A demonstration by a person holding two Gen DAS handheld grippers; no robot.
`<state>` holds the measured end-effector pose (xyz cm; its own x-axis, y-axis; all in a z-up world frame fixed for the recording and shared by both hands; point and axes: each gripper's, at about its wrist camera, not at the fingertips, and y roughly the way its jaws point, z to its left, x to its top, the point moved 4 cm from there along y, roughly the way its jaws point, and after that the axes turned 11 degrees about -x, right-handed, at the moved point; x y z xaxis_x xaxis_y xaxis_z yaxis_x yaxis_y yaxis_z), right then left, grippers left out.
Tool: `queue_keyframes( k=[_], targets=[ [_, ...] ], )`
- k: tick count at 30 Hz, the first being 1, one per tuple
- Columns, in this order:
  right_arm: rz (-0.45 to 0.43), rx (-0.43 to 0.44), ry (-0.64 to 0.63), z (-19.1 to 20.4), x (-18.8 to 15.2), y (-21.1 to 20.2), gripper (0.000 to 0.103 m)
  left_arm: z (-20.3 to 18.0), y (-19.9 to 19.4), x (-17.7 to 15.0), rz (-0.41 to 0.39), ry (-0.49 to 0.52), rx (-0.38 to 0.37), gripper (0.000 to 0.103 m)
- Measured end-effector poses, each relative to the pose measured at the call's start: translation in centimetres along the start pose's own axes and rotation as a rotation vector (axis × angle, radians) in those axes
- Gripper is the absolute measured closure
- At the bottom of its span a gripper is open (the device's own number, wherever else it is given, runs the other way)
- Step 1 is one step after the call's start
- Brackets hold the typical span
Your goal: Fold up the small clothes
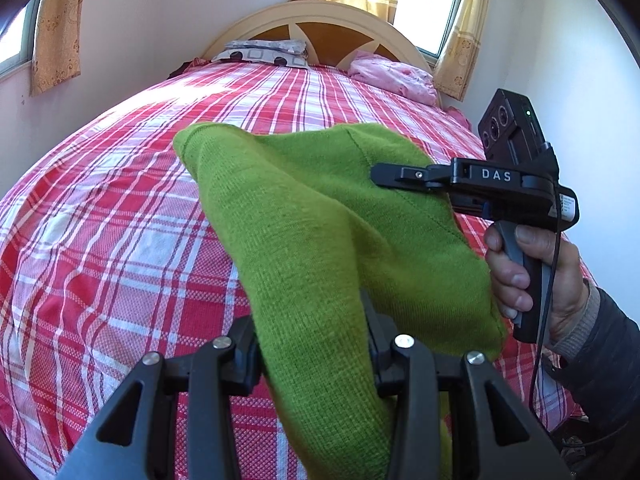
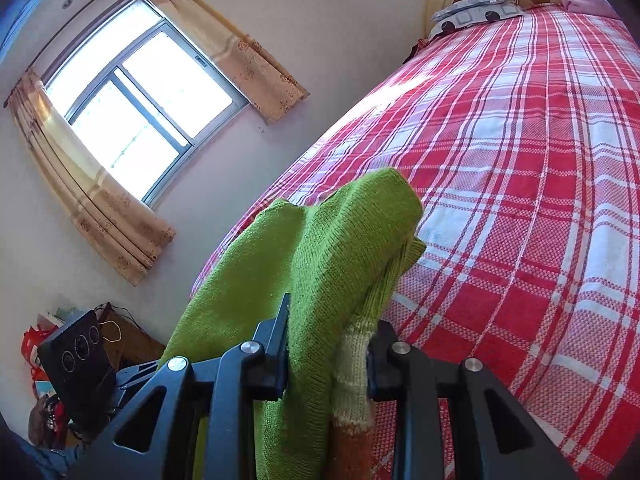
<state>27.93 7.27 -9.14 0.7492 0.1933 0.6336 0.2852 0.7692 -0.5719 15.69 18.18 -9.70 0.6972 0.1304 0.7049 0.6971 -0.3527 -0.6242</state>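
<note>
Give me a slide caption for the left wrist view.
Both grippers, left and right, hold a green sweater above a red plaid bed.

Both grippers are up off the bed, each clamped on cloth. The left gripper (image 1: 312, 344) has its two black jaws pressed in from either side, green knit squeezed between them. The right gripper (image 2: 328, 344) does the same, jaws closed tight with fabric bunched in the gap. From the left side, the right gripper (image 1: 384, 174) reaches in level, its slim fingertips (image 1: 400, 174) pinched together. The right hand (image 1: 532, 276) wraps the grey handle from below, fingers curled round the front, thumb up top, dark sleeve at the wrist.
</note>
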Motion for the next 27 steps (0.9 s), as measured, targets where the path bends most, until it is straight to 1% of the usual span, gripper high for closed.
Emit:
queue_keyframes(
  k=[11, 13, 15, 18, 19, 22, 23, 24, 25, 26, 27],
  targets=[
    [0.032, -0.014, 0.030, -0.5, -0.1, 1.8, 0.074, 1.1, 0.5, -1.3, 0.029, -0.024, 0.000, 0.062],
    [0.035, -0.024, 0.031, -0.7, -0.2, 2.1, 0.074, 1.2, 0.6, -1.5, 0.031, -0.029, -0.003, 0.061],
    [0.044, -0.043, 0.039, -1.2, -0.4, 2.4, 0.074, 1.2, 0.8, -1.7, 0.038, -0.024, -0.003, 0.059],
    [0.055, -0.068, 0.048, -1.9, -0.6, 2.9, 0.074, 1.3, 1.0, -2.0, 0.045, -0.027, 0.013, 0.051],
    [0.061, -0.078, 0.051, -2.2, -0.7, 3.1, 0.074, 1.2, 0.9, -2.1, 0.047, -0.026, 0.022, 0.046],
    [0.077, -0.107, 0.053, -2.7, -1.0, 3.3, 0.071, 0.4, 0.0, -2.0, 0.051, 0.011, 0.045, 0.046],
    [0.071, -0.113, 0.043, -2.6, -0.9, 3.0, 0.069, 0.2, -0.5, -1.8, 0.050, 0.031, 0.059, 0.044],
    [0.062, -0.122, 0.037, -2.4, -0.9, 2.6, 0.068, -0.2, -1.3, -1.5, 0.033, 0.054, 0.076, 0.043],
    [0.045, -0.134, 0.032, -2.2, -0.8, 1.9, 0.066, -0.6, -2.2, -1.2, 0.004, 0.075, 0.082, 0.039],
    [0.020, -0.154, 0.026, -1.8, -0.7, 0.9, 0.065, -0.6, -2.9, -0.9, -0.020, 0.088, 0.089, 0.031],
    [-0.008, -0.171, 0.016, -1.3, -0.6, 0.0, 0.065, -0.7, -3.7, -0.4, -0.052, 0.097, 0.108, 0.027]
  ],
)
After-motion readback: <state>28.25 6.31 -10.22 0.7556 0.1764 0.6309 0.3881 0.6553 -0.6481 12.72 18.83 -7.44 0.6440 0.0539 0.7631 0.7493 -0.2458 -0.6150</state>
